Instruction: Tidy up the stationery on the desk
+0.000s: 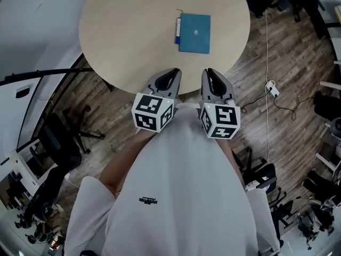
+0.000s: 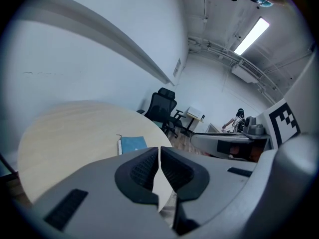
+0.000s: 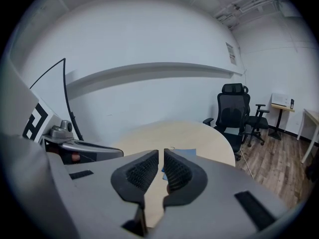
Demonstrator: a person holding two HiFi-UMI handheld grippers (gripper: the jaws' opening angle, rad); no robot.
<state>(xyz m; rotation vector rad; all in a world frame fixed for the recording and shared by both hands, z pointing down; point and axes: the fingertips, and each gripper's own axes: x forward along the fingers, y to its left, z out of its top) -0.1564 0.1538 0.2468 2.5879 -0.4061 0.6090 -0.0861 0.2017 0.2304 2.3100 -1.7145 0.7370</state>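
Pale round table (image 1: 133, 31) stands on plank floor (image 1: 287, 47), holding notebook (image 1: 195, 33).

Head view looks steeply down from high; both gripper views look low across the shared bench (image 1: 133, 31).

On the desk (image 1: 128, 31), only a blue notebook (image 1: 195, 33) and pen (image 1: 177, 30) obstruct passage.
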